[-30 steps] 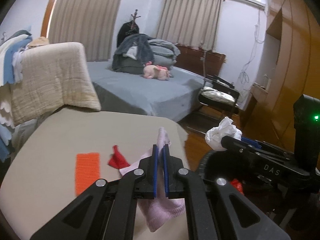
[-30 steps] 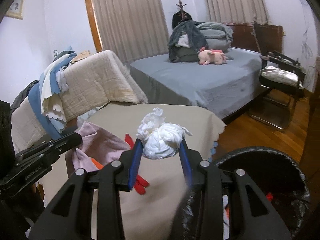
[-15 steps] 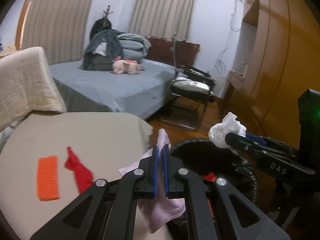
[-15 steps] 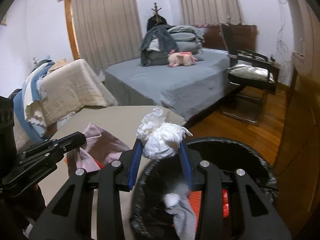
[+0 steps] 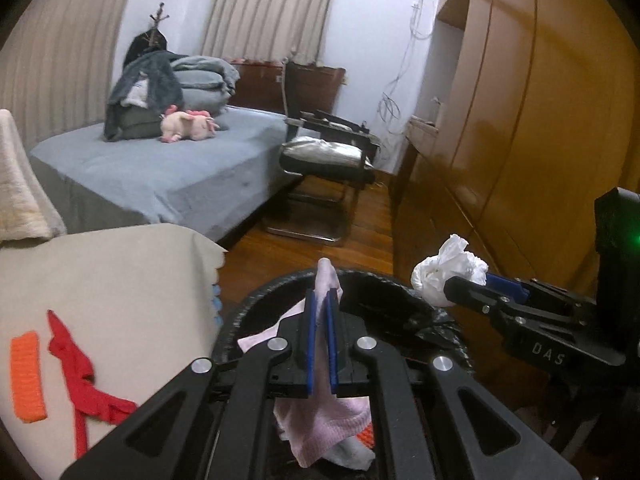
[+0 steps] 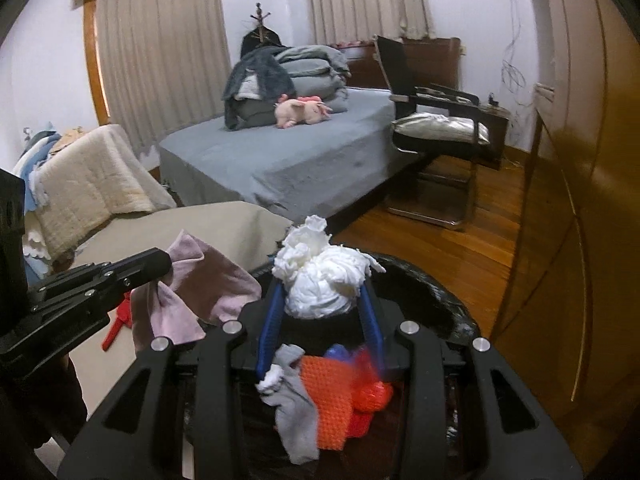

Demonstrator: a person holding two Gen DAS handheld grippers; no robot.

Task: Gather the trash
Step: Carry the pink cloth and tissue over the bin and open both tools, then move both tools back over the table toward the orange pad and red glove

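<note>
1. Both loads hang over the bin, a black-lined round one standing on the wood floor just beside the table. The step in hand, as we judge it, is the drop.

2. Left gripper: blue pads clenched tight on a pink cloth, which pokes up between them and hangs below. In the right wrist view the cloth droops near the bin's left rim, part of it seemingly outside the opening.

3. Right gripper: fingers clamped around a white crumpled tissue wad, held above the bin mouth. Below it lie a grey sock, an orange knit piece and something red.

4. To do it well, we would bring the left gripper further inward before letting go, so the whole cloth clears the rim and does not snag on the liner or slip to the floor.

5. The wad is light. We would lower it closer to the pile, then part the fingers fully; crumpled paper can cling to a pad, so a small shake may be needed.

6. We would release one side at a time, keeping the two grippers apart; they are close together here.

7. Left on the table: an orange strip and a red rag, lying just beside each other.
</note>
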